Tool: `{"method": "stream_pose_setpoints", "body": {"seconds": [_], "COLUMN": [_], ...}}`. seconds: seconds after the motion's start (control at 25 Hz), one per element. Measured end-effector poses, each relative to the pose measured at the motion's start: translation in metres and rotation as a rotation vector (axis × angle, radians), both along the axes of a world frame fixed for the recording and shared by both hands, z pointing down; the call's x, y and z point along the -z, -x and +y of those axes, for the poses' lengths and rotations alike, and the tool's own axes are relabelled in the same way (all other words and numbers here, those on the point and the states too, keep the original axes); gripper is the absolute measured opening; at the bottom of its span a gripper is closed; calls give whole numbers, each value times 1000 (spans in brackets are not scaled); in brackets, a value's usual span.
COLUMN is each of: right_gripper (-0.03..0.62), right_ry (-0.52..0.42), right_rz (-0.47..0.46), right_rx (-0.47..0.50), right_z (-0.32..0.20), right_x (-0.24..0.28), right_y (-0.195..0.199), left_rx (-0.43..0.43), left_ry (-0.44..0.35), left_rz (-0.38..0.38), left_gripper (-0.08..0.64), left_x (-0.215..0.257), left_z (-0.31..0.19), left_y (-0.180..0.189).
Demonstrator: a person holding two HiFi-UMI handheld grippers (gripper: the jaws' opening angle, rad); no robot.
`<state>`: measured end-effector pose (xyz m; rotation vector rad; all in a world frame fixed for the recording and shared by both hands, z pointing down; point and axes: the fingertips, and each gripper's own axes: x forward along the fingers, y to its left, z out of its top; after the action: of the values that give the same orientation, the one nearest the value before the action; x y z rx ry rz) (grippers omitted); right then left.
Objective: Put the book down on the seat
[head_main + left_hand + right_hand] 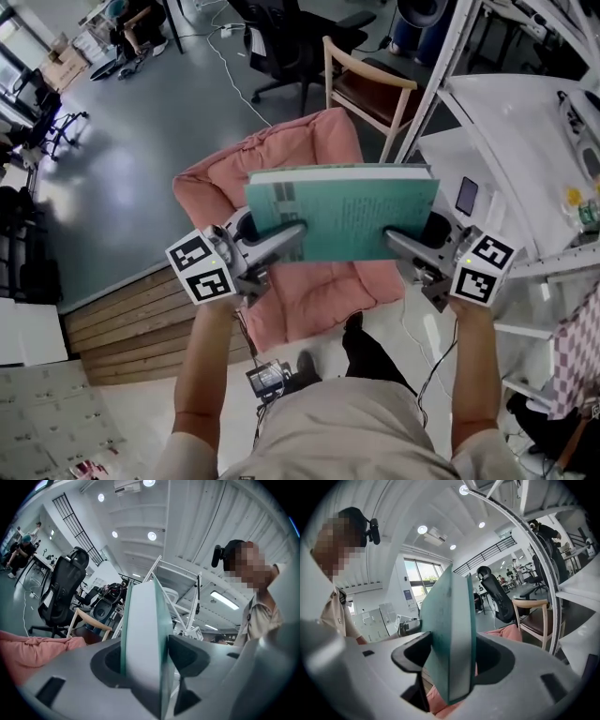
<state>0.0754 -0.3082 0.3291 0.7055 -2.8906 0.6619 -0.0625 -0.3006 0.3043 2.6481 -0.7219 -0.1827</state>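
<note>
Head view: a teal book (pixel 342 211) is held roughly level in the air above a pink cushion (pixel 309 291) that covers the seat, and it is not resting on the cushion. The left gripper (pixel 286 239) grips the book's near edge towards its left end and the right gripper (pixel 403 242) grips the same edge towards its right end, one in each hand. A wooden chair (pixel 370 84) stands behind the cushion, and a white rack (pixel 506 141) is to the right.

Left gripper view: the book (pixel 140 639) stands edge-on between the two jaws, its pale page block facing the camera. The jaws are closed against its covers. The cushion (pixel 33 651) lies low on the left, with the wooden chair (pixel 91 623) and a black office chair (pixel 63 592) beyond it.

Right gripper view: the book (pixel 452 634) again stands edge-on between the jaws, which are clamped on both covers. The cushion (pixel 501 633) shows below and behind the book, and the wooden chair (pixel 534 620) is to the right.
</note>
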Motion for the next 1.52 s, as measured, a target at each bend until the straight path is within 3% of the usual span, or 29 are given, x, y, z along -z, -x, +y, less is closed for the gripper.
{"method": "stream_pose_setpoints", "body": {"seconds": [0.48,0.76,0.92,1.52], "right_gripper": [264,258,256,249], "right_ry": [139,237,293,502], "right_rz": [20,18,30,80], "right_rx": [-47,-76,-89,-134], "right_z": [-63,-71,-93,-120], "right_x": [-92,-140,-182,-336], "right_y": [-23,-21,-37,-62], "left_rx": [35,74,88,143], "left_ry": [156,238,284,546], "left_rz": [-12,-31,-6,-63], "left_gripper": [246,270,282,310], "left_x": [-97,-151,-201,-373], "left_z": [-75,-90,-116,-147], "left_y": [-20,-13,-26,-42]}}
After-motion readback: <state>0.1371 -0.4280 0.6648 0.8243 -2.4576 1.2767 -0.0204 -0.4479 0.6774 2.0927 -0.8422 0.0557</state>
